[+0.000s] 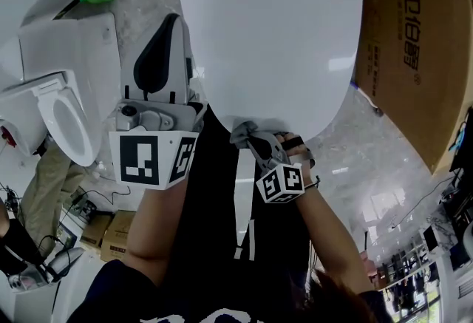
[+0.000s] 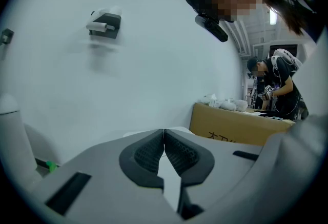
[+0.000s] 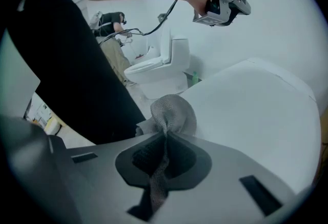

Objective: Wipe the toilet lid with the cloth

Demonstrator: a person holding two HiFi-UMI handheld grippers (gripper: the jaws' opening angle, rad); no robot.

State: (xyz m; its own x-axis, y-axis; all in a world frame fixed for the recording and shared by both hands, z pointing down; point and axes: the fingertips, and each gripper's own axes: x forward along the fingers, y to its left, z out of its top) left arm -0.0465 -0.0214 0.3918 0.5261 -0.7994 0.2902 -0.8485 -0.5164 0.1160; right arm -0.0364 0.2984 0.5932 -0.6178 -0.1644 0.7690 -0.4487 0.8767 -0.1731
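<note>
So the toilet lid (image 1: 273, 33) is dead centre, right in front of the person. A cardboard box (image 1: 414, 41) stands just beside it on the right, and a second toilet (image 1: 63, 114) sits well off to the left on the floor. The left gripper (image 2: 163, 133) is off the lid's left edge, not touching it. The right gripper (image 3: 165, 136) is at the lid's near edge, with the cloth (image 3: 171, 113) between its jaws and bunched just in front of them, at the lid's rim.

Down at the front edge of the closed toilet lid (image 1: 273, 41), the right gripper (image 1: 255, 143) has the grey cloth (image 1: 240, 132) bunched at its tip. The left gripper (image 1: 174, 22) hangs just left of the lid, and a cardboard box (image 1: 414, 48) stands on the right.
</note>
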